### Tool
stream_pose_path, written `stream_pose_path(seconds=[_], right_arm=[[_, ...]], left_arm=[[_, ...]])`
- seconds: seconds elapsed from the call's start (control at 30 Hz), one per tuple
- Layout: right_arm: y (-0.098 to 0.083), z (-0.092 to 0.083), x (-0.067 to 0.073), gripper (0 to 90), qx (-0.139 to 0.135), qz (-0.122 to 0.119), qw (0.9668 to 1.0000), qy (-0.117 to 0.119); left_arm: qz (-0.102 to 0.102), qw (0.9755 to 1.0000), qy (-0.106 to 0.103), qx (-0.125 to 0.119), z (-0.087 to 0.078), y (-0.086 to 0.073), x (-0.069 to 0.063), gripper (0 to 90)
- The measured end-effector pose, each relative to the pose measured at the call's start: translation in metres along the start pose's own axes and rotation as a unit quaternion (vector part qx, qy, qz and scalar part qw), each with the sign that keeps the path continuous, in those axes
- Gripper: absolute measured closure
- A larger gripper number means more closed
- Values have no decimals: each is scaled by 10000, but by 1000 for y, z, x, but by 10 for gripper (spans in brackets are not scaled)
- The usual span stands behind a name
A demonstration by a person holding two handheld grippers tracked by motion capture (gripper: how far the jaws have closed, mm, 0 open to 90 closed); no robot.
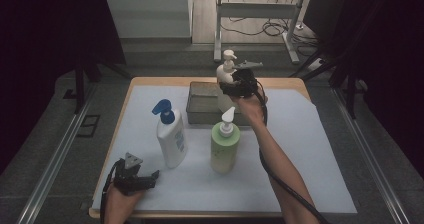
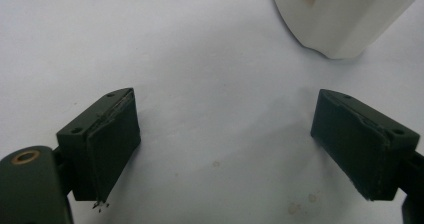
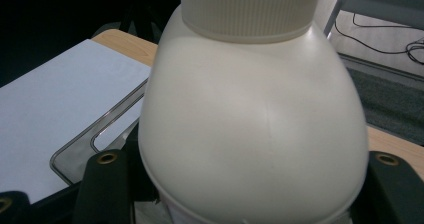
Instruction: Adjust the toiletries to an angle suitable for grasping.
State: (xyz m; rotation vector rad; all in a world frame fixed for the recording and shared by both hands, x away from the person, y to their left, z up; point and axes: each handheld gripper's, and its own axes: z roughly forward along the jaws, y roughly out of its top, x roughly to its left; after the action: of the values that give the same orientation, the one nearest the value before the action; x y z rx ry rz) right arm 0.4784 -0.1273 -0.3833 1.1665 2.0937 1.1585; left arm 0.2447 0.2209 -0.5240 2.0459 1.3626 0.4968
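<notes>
Jaws of the left gripper (image 1: pixel 150 177) stand wide apart over the pale sheet (image 1: pixel 310 149) at the near edge of the table (image 1: pixel 295 82), holding nothing, with the rounded base of the blue-capped bottle (image 1: pixel 171 139) just beyond them (smooth white plastic, flat-shouldered, a blue pump on top). Past it stands the green bottle (image 1: pixel 224 149), a plain matte cylinder with a white pump, upright and untouched. Farther back the right gripper (image 1: pixel 235 86) is clamped on the cream bottle (image 1: pixel 226 73), its pads pressing the bulbous shoulder below a ribbed collar, and holds it upright over the grey tray (image 1: pixel 200 104), a shallow rectangular box with rounded corners and a clear rim. I judge the step in hand to be setting this bottle down into the tray; the next move calls for a slow, upright descent until the base sits flat, then a release
</notes>
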Motion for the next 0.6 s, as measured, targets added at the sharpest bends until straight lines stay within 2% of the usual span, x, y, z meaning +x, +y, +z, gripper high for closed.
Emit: stream_pose_path(seconds=[0.27,0.6], right_arm=[[-9,-5,-2,368,42,5,10000,18],[-22,-1,0,367,184,28,9998,77]], left_arm=[[-1,10000,1,1,0,0,0,116],[1,10000,0,4,0,0,0,116]])
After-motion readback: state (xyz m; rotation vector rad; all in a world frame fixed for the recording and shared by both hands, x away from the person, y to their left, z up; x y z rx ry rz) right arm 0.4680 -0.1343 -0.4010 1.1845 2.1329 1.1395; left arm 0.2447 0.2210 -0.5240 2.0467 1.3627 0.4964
